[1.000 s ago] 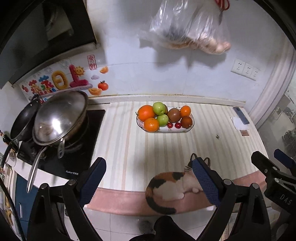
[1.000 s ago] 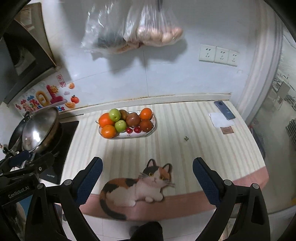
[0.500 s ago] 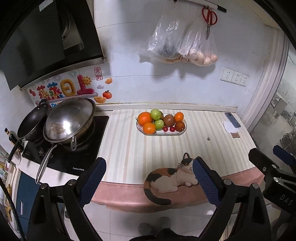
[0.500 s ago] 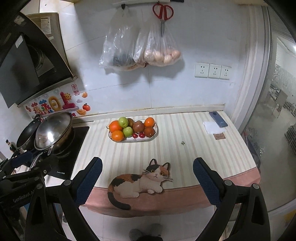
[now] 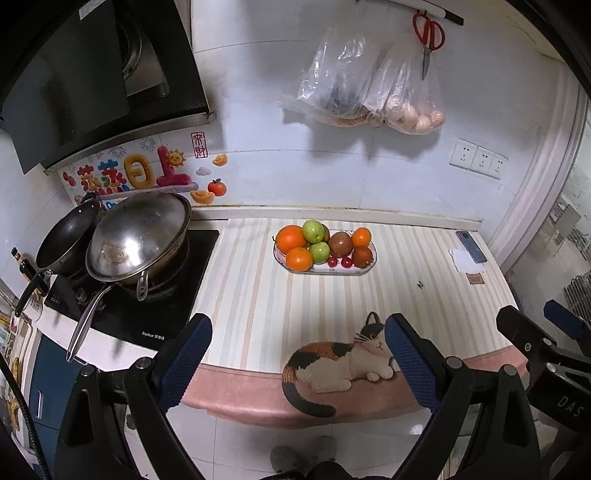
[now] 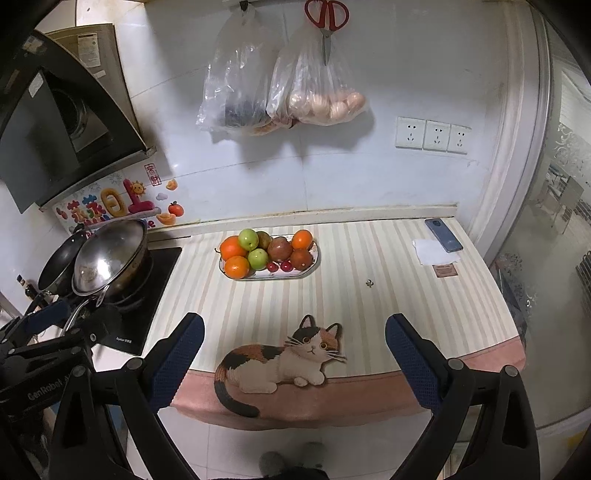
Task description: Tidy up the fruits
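An oval glass plate [image 5: 372,258] [image 6: 314,263] near the back of the striped counter holds oranges [image 5: 291,237] [image 6: 233,247], green apples [image 5: 313,230] [image 6: 248,239], brown fruits [image 5: 340,244] [image 6: 279,249] and two cherries [image 5: 346,262] [image 6: 285,266]. My left gripper [image 5: 297,345] hangs open well in front of the counter's edge, far from the plate, with nothing between its fingers. My right gripper [image 6: 293,345] is likewise open and empty, back from the counter. The right gripper's body [image 5: 546,350] shows at the left wrist view's right edge.
A steel wok [image 5: 138,236] [image 6: 110,258] and a black pan [image 5: 68,236] sit on the stove at left. A phone [image 6: 443,240] and paper lie at the right back. Bags [image 6: 280,96] and scissors [image 6: 327,18] hang on the wall. A cat picture [image 6: 280,362] marks the mat's front.
Both grippers have drawn back and up from the counter, so the plate looks smaller and more wall shows. Both stay open; the fruits have not moved.
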Demonstrator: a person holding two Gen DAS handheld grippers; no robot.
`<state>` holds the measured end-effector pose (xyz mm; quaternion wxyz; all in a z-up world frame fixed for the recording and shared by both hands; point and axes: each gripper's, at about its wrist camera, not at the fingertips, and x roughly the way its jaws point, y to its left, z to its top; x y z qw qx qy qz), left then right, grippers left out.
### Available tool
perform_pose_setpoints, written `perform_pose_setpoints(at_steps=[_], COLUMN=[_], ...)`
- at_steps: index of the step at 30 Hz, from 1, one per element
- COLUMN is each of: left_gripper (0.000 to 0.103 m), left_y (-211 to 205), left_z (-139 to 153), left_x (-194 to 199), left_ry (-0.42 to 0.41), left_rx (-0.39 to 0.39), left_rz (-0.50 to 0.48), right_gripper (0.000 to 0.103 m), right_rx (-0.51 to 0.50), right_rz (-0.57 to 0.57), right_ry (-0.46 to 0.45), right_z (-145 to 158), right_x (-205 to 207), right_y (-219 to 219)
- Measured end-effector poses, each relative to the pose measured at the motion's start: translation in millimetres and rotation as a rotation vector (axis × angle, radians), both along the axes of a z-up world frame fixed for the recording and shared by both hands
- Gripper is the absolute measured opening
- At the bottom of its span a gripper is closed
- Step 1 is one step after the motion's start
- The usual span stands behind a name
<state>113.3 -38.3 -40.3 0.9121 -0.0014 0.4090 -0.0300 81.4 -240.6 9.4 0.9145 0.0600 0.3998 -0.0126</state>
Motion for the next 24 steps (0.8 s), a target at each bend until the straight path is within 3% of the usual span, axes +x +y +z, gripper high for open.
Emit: perform_pose_setpoints(at_steps=[3,8,17,24], left_gripper=[0.102,0.103,0.103,0.103], left_y=[-1.6,-3.9,2.0,0.8], left_z=[-5.5,-17.2,-53.9,-68.3], left_x=[12.8,37.7,81.8,105.1], left_ry=[0.000,-0.003,0.092,0.120], left_rx=[0.002,0.029,0.043,0.075], left_rz=[0.009,0.030,0.066,0.059], right_gripper=[0.101,0.101,0.101,0.101], right_rx=[0.002,0.000,0.013,0.007], right_rz=[-0.007,-0.006,0.017,0.028], right_ry=[0.001,0.011,0.042,0.091], right_z=[-8.7,-22.7,-49.4,-74.1], right_x=[14.8,41.0,94.6,122.8], right_y=[-6.2,-10.0,-5.5,4.3])
